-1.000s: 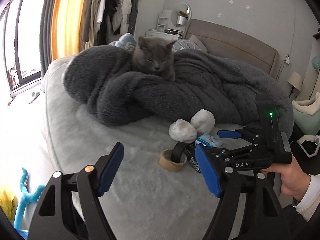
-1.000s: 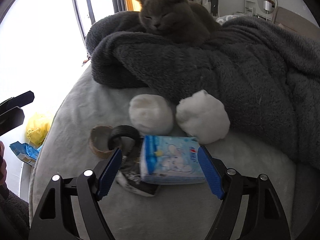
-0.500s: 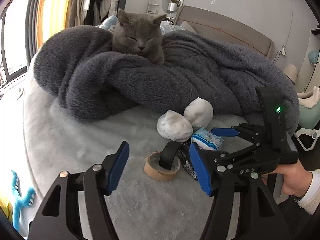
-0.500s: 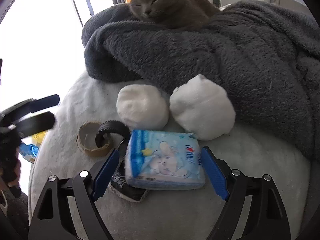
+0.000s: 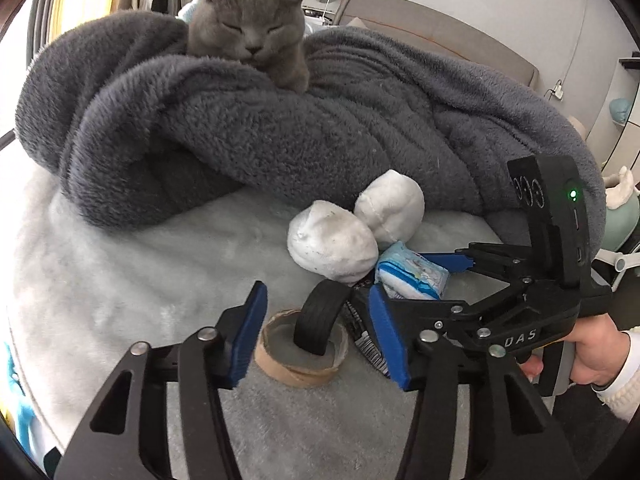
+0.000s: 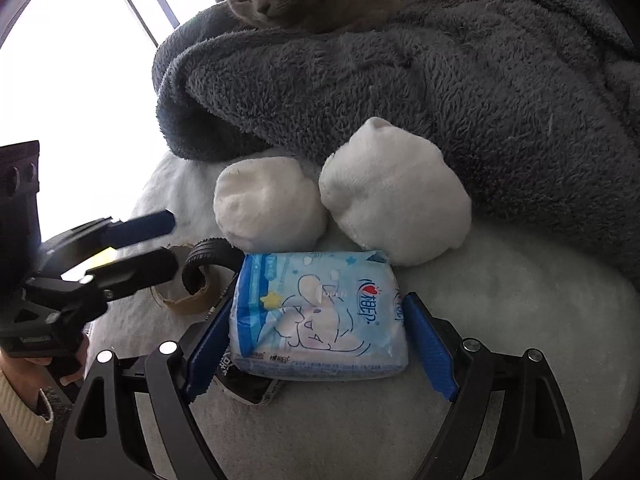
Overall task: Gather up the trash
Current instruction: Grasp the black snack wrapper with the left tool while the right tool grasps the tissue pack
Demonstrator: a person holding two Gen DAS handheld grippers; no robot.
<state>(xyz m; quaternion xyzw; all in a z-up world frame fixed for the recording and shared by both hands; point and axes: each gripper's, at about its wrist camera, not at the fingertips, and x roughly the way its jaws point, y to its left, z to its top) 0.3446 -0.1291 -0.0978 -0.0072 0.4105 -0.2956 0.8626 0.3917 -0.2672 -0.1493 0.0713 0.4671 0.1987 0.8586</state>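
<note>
Tissue pack (image 6: 318, 316) flat, long axis spanning open right gripper (image 6: 320, 344)

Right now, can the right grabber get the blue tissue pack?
Probably yes. The right gripper is open, with one blue finger on each side of the tissue pack, and nothing lies on top. A black wrapper lies partly under the pack and might come along.

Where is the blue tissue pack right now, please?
In the right wrist view, the blue tissue pack lies between the open right gripper fingers, just before two white plush balls.
</note>
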